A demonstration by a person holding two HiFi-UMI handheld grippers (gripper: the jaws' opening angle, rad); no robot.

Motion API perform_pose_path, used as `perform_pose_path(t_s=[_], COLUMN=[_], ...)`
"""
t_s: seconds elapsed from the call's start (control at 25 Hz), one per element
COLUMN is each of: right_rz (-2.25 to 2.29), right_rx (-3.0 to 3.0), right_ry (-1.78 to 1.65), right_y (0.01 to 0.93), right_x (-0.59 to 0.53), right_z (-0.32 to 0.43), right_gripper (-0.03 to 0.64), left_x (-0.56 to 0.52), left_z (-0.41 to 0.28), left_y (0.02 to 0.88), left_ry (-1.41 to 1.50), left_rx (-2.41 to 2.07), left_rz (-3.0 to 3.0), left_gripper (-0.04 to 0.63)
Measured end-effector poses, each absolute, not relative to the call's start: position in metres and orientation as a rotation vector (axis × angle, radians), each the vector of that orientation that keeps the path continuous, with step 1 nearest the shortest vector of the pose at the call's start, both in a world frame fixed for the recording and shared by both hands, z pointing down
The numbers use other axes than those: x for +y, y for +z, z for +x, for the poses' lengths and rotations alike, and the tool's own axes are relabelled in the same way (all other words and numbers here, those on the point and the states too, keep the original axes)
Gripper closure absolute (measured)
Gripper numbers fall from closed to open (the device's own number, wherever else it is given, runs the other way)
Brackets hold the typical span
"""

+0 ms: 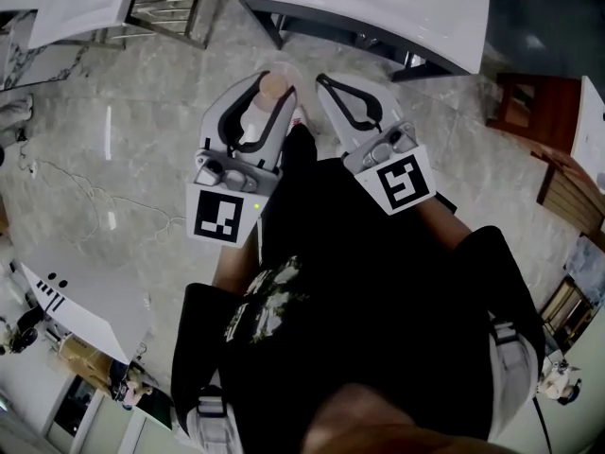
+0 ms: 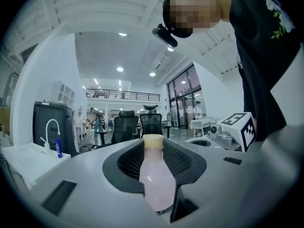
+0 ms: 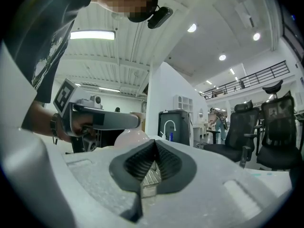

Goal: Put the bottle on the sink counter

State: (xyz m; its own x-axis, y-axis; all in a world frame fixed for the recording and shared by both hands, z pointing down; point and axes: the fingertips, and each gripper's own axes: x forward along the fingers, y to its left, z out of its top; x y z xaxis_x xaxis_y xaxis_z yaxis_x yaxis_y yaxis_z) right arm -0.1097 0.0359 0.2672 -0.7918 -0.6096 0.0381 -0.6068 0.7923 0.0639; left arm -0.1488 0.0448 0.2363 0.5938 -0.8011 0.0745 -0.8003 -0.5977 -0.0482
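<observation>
Marble-look grey floor [image 1: 142, 178] fills most of the head view. White sink counter [image 1: 378, 8] with a drain hole sits at top centre; a second white counter [image 1: 76, 3] is at top left. Brown wooden furniture [image 1: 534, 102] stands at the right edge. Person in a black shirt [image 1: 359, 282] with a pale print stands short of the counters, both grippers held out in front and pointing level.

Left gripper [image 1: 268, 97], grey with black pads, is clamped on the bottle [image 2: 156, 179]. The left gripper view shows both ribbed pads pressing the pale pink body. The tan cap points away from the camera, past the jaw tips. The bottle is in the air over the floor, near the central counter but not over it and not touching it.

Right gripper [image 3: 154, 148] sits just beside the left one, not touching it. Its jaws are pressed together with nothing between them. Its view also catches the left gripper side-on, with the round pink base of the bottle showing.

Each gripper carries a marker cube [image 1: 225, 216].

Background bits in the left gripper view: black office chairs [image 2: 126, 125], a white faucet [image 2: 52, 127] and a small blue tube [image 2: 57, 147] on a white basin at the left. Thin cable [image 1: 85, 183] trails across the floor.
</observation>
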Motion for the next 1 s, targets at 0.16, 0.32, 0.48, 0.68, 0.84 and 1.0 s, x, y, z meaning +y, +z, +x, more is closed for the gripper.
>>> perform_pose_path(t_s=[0.16, 0.32, 0.48, 0.68, 0.84, 1.0], right_rz=[1.03, 1.123, 1.191, 1.249, 1.283, 1.308], right_rx=[-2.879, -2.855, -2.835, -2.798, -2.757, -2.721], right_ry=[-0.091, -0.14, -0.151, -0.151, -0.172, -0.14], right_y=[0.267, 0.259, 0.256, 0.257, 0.262, 0.269], right_x=[0.009, -0.017, -0.035, -0.049, -0.056, -0.068], right_z=[-0.127, -0.135, -0.144, -0.155, -0.158, -0.158], right_gripper=[0.62, 0.62, 0.62, 0.62, 0.62, 0.62], left_x=[0.019, 0.0, -0.021, -0.042, -0.056, -0.07], left_z=[-0.17, -0.188, -0.202, -0.209, -0.209, -0.208], left_y=[0.235, 0.233, 0.233, 0.229, 0.234, 0.238], left_ry=[-0.138, -0.155, -0.153, -0.131, -0.11, -0.087], left_rx=[1.377, 1.312, 1.253, 1.14, 1.053, 1.032], left_rz=[-2.81, -2.828, -2.845, -2.871, -2.892, -2.93], left_gripper=[0.46, 0.46, 0.46, 0.46, 0.46, 0.46])
